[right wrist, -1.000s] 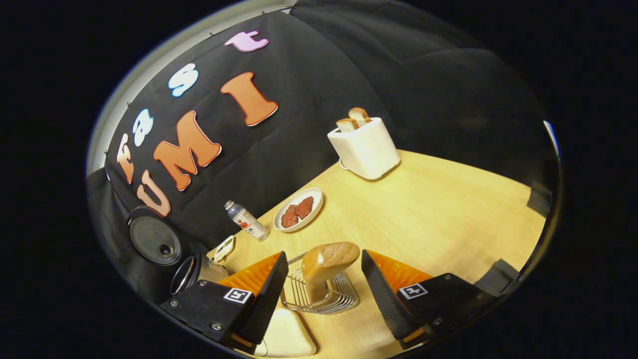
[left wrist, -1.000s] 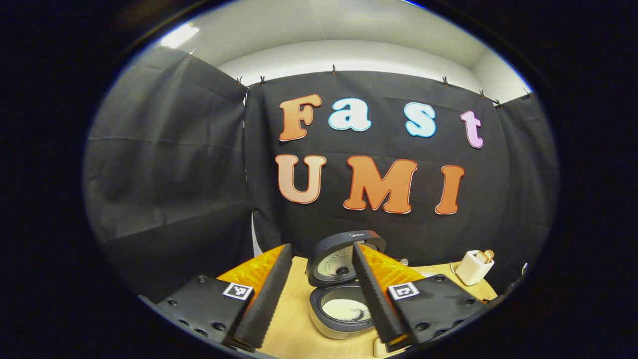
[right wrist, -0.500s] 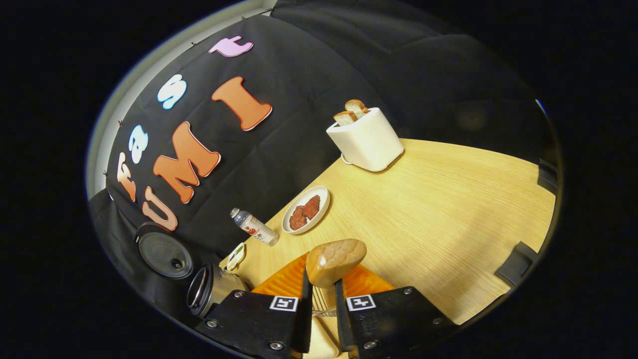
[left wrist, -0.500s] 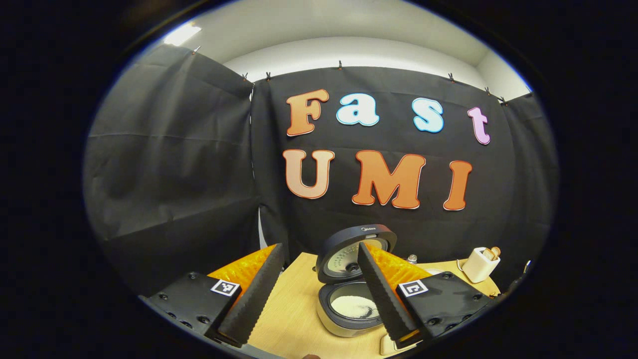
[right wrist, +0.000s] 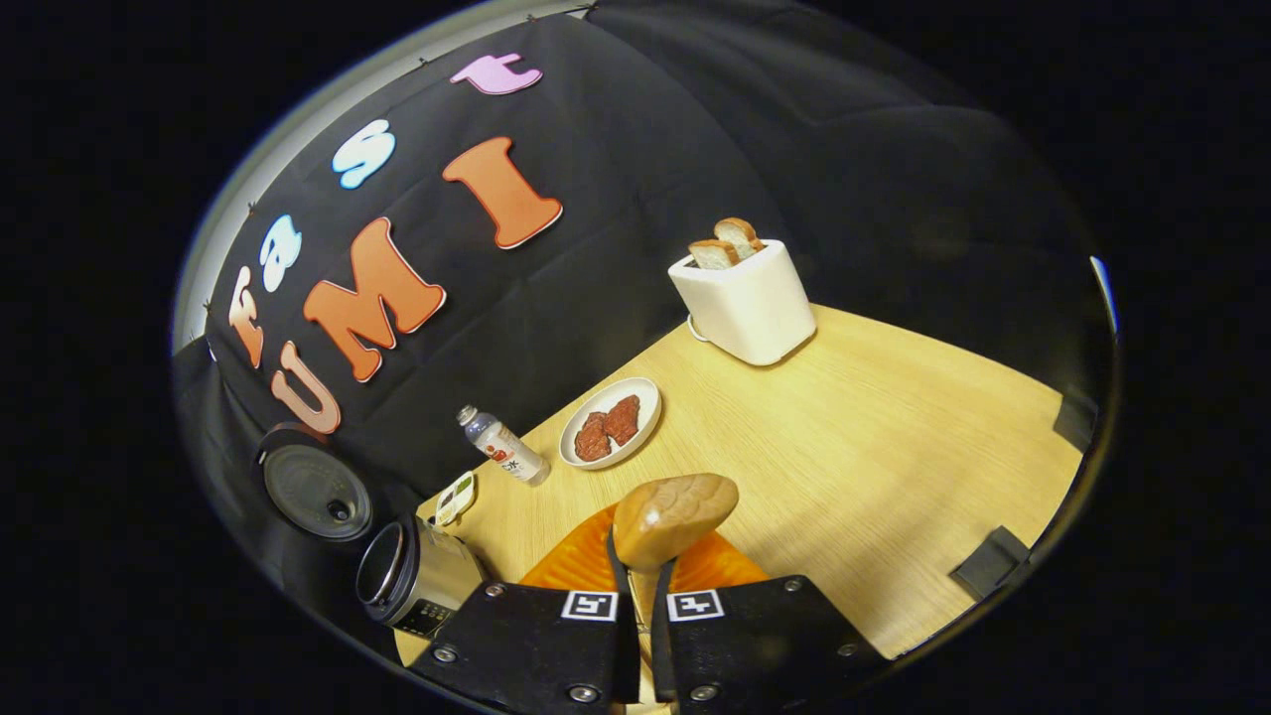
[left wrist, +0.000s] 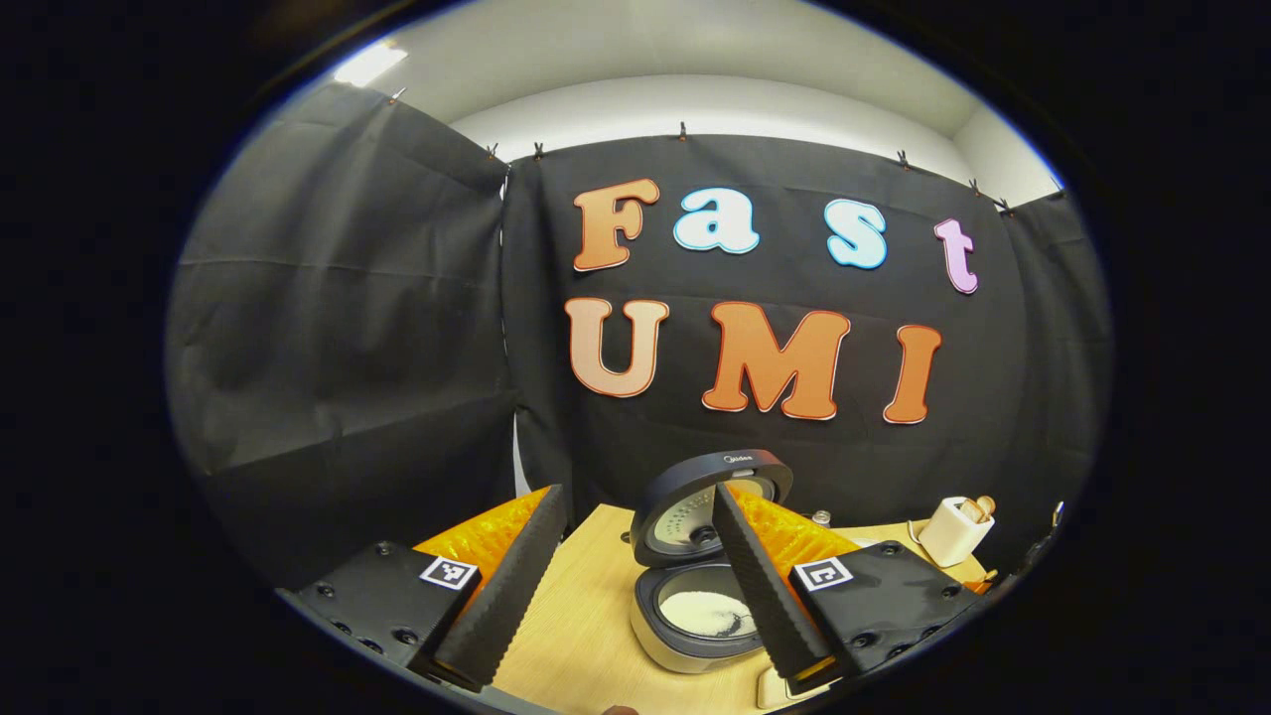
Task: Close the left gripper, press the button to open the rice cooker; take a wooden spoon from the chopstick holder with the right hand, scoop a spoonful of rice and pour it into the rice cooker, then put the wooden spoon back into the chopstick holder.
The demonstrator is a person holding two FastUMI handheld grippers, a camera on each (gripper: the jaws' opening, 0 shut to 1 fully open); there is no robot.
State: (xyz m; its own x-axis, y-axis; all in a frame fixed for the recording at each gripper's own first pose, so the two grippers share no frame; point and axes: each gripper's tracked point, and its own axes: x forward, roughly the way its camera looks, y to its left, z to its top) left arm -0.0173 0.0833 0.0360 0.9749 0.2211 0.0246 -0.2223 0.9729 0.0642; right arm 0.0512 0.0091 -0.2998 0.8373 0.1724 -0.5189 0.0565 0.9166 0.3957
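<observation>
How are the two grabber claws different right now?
The left gripper has its fingers spread wide apart with nothing between them; the right gripper has its fingers squeezed together on the wooden spoon. The left gripper points toward the open rice cooker; the right gripper faces the table with the toaster. Both carry square marker tags.

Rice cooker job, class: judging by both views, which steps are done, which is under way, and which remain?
Done: the rice cooker stands with its lid up, and there is rice in the pot. Under way: the right gripper has its jaws shut on the wooden spoon. The left gripper is open, holding nothing. Left: scooping rice, pouring it into the cooker, returning the spoon to the holder.
</observation>
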